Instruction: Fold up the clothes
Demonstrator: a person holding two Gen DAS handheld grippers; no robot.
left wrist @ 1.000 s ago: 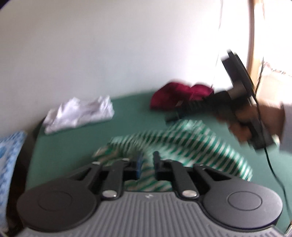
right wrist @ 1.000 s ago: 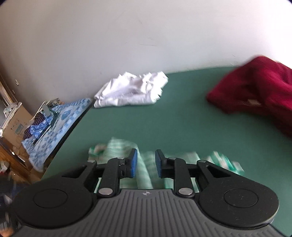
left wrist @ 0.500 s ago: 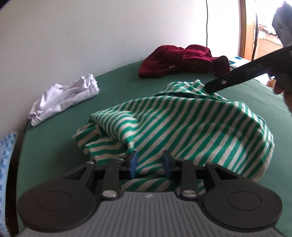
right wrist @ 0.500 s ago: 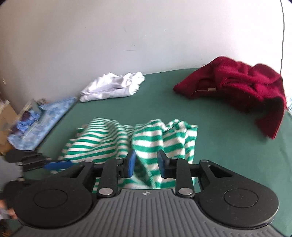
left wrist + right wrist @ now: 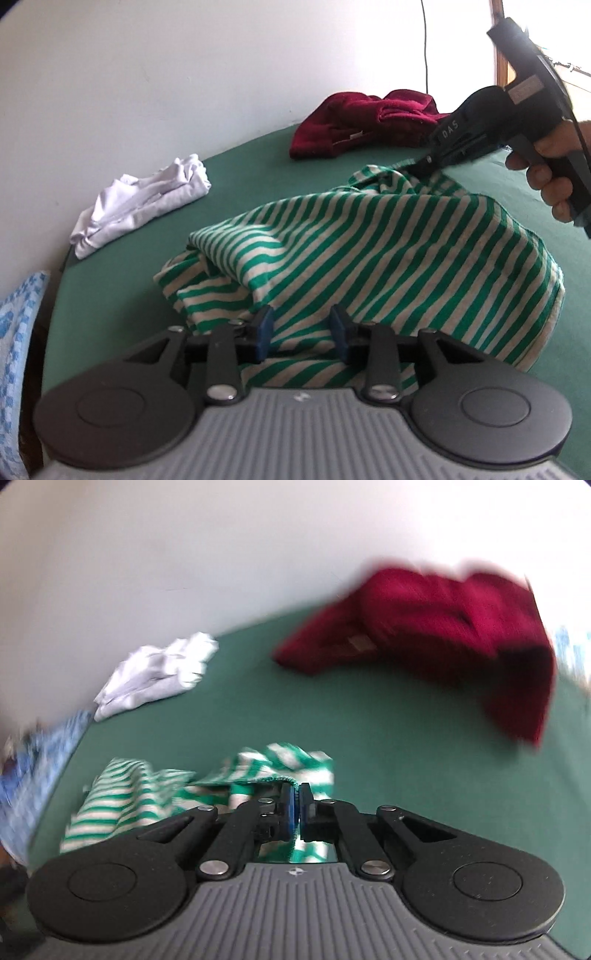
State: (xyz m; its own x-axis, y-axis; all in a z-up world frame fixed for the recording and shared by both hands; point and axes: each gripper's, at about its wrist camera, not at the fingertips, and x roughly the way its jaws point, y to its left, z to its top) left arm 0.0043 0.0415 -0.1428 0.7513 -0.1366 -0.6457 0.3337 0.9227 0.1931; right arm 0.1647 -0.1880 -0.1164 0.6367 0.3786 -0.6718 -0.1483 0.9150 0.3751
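A green-and-white striped shirt (image 5: pixel 369 251) lies bunched on the green table (image 5: pixel 129 277). My left gripper (image 5: pixel 301 317) hovers low over its near edge. Its jaws are opening; striped cloth shows in the gap, but the pads do not press on it. My right gripper (image 5: pixel 424 164), held by a hand (image 5: pixel 554 166), pinches the shirt's far edge and pulls it up into a peak. In the blurred right wrist view, that gripper (image 5: pixel 295 794) is shut on a hem of the striped shirt (image 5: pixel 122 805).
A crumpled dark red garment (image 5: pixel 369 122) lies at the table's back by the wall. A white garment (image 5: pixel 140 203) sits at the back left. Blue checked cloth (image 5: pixel 14 332) lies past the table's left edge. A black cable (image 5: pixel 424 44) hangs down the wall.
My right gripper has shut on the shirt's far edge and is moving with it. My left gripper sank toward the shirt, then held still while its jaws widened.
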